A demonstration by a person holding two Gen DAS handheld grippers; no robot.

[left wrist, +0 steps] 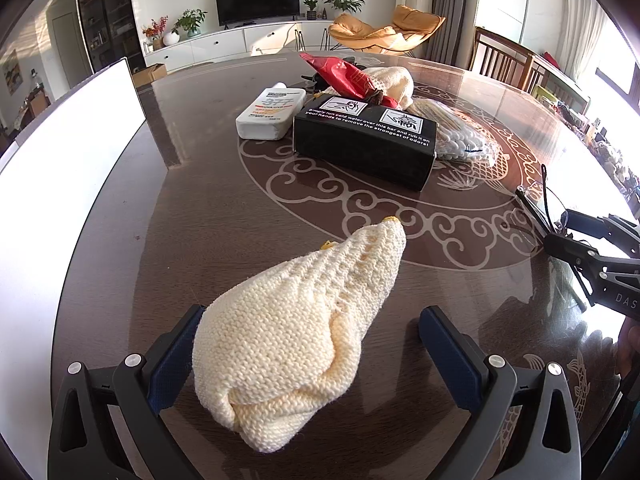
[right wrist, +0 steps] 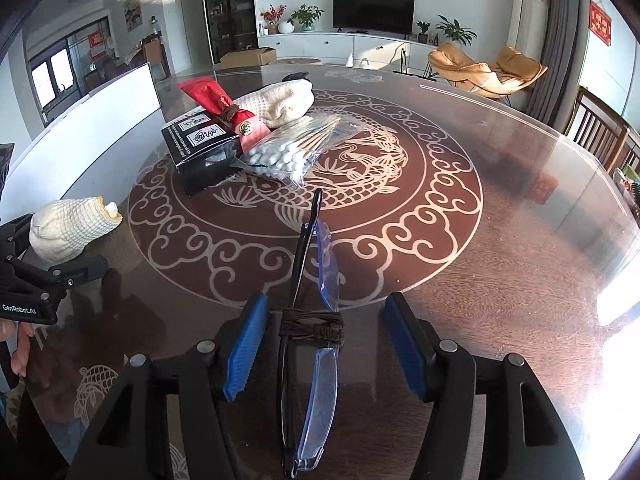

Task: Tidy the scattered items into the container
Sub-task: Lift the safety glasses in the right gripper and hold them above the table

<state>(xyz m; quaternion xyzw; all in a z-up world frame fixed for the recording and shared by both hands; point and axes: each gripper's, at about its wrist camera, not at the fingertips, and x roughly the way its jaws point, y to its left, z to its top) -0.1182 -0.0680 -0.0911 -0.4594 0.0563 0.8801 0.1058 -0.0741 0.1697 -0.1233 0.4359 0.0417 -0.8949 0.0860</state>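
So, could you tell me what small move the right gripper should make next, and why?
Probably close the right gripper on the folded glasses: they lie on the table between its open fingers, neither pad pressing them, and they are not yet in any container.

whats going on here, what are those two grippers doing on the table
A person is tidying loose items on a round patterned table with a hand-held gripper in each hand. The left hand-held gripper stands open around a cream knitted piece; its pads do not press on it. The right hand-held gripper is open too, with folded glasses lying between its fingers, untouched. A black box, a bag of cotton swabs and a red packet are still piled further back.
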